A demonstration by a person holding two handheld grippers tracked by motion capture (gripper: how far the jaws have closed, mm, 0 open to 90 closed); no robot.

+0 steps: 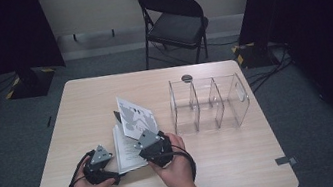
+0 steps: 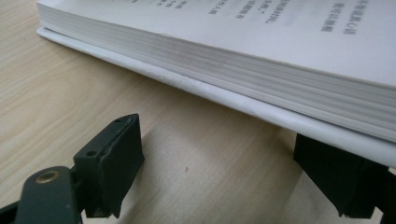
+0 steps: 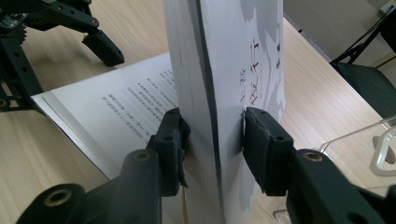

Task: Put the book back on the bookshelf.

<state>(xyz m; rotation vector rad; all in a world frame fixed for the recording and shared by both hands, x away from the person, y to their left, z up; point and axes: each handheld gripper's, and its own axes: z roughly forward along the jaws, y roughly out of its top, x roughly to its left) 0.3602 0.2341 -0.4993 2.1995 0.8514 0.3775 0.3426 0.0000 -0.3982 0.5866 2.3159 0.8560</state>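
Observation:
An open white paperback book (image 1: 123, 148) lies on the wooden table (image 1: 246, 162) in front of the person. Its front cover and a thick block of pages (image 3: 252, 56) stand upright, and my right gripper (image 3: 212, 135) is shut on that block from both sides. The remaining pages (image 3: 121, 102) lie flat with printed text showing. In the high view the right gripper (image 1: 145, 138) is at the book's near right corner. My left gripper (image 2: 224, 177) rests open on the table at the book's edge (image 2: 280, 70), with its right jaw tucked under the overhanging cover. The left gripper (image 1: 110, 169) is by the book's near left side.
A clear acrylic rack with several compartments (image 1: 211, 101) stands on the right half of the table. A small black disc (image 1: 187, 78) lies behind it. A black folding chair (image 1: 173, 21) stands beyond the far edge. Tape marks (image 1: 285, 160) sit near the front corners.

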